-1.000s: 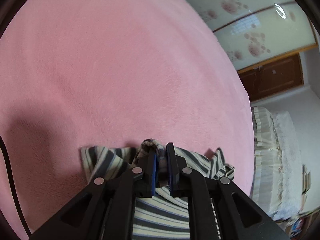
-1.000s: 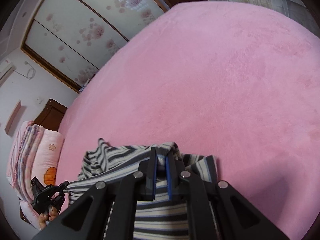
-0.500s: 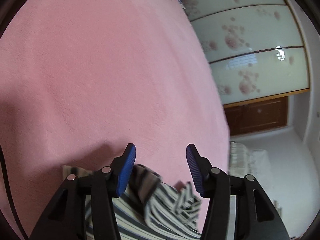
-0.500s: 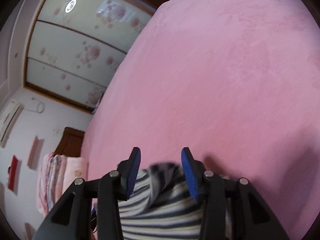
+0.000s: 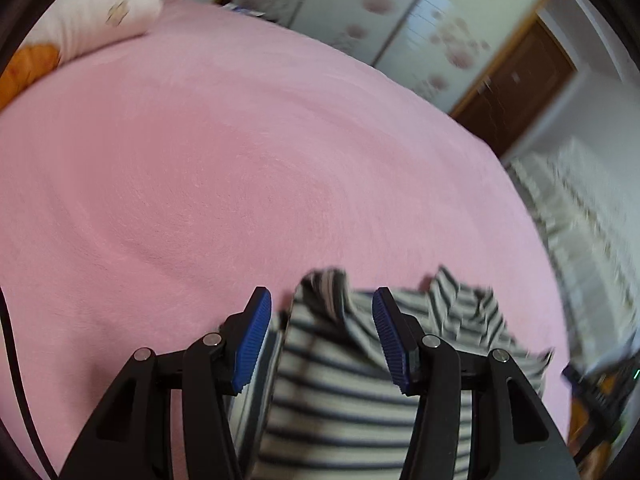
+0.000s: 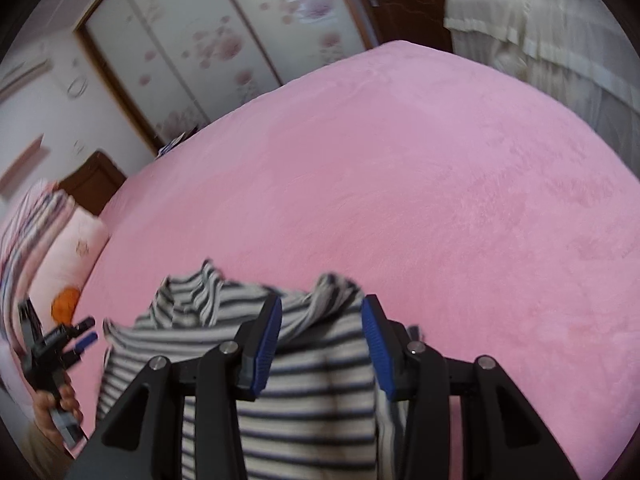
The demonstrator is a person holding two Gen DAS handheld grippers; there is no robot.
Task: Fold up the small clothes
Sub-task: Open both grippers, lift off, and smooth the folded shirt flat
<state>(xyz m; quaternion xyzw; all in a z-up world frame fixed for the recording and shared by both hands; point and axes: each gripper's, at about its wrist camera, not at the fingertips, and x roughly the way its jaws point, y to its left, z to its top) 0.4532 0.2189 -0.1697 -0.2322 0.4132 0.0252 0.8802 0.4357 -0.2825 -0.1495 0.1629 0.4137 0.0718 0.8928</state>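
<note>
One small garment is all that shows: a soft knit top in cream and dark grey stripes (image 5: 348,384), lying on the pink plush bed cover (image 5: 224,184) near the edge where the person stands. Both tools hang just above it, and neither has hold of it. The left tool (image 5: 320,336) stands about half open, its blue ribbed pads clear of the cloth, with the striped fabric showing in the gap beneath. The right tool (image 6: 320,344) is likewise parted with nothing pinched, though its jaws have just been narrowing a little after letting go; the cloth lies under the gap, not pressed between the pads.

As for progress, I judge one fold laid down and released. The near part of the top looks flat and doubled, but its far edge is rumpled, with two peaks of fabric standing up and a sleeve or corner straggling out to one side. So the job looks partly done: the loose ends need tucking in, the edge smoothing, and likely a further fold to make a neat packet. Motion blur hides the finer lie of the layers.
</note>
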